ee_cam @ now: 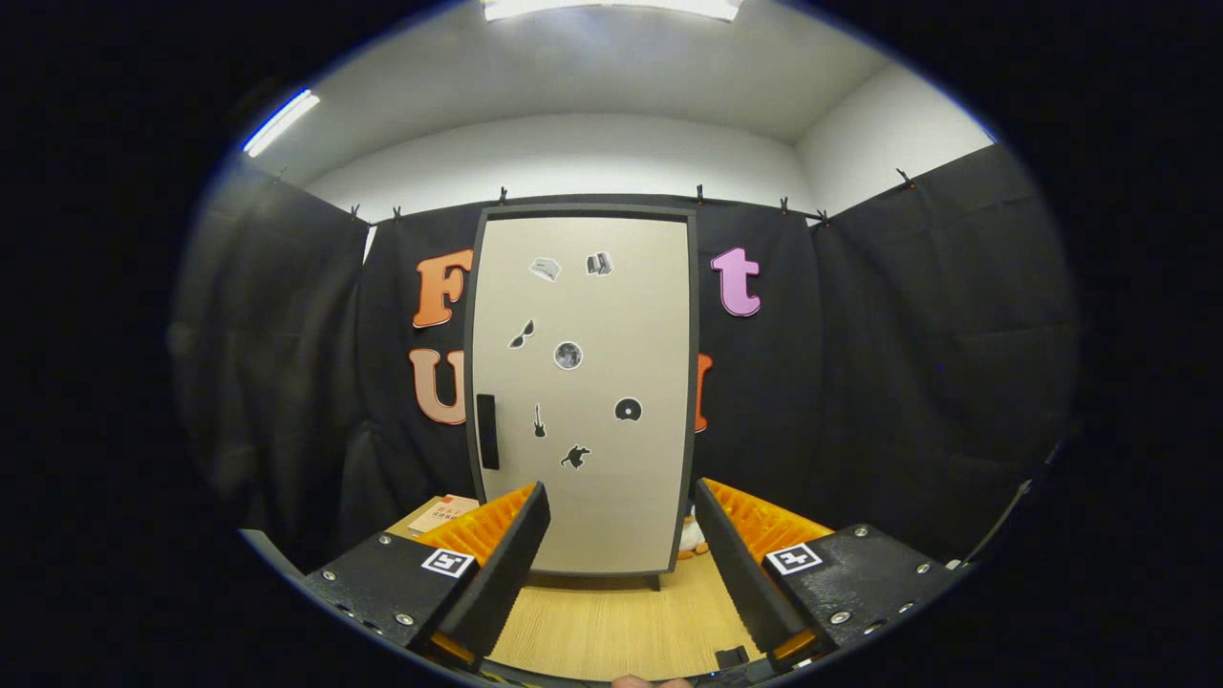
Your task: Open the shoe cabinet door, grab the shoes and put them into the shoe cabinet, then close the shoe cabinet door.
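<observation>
- While the gripper [621,535] hangs spread and empty, the shoe cabinet [583,392] stands closed straight ahead of it on the bench [611,626].
- Its door looks stiff and flat — likely light on its hinges; the dark handle [487,432], ahead of the left finger, is the place to take hold.
- Something small, perhaps a shoe [690,540], sits by the right finger — hard to tell.
- Bare bench lies between gripper and cabinet, leaving swing room.
</observation>
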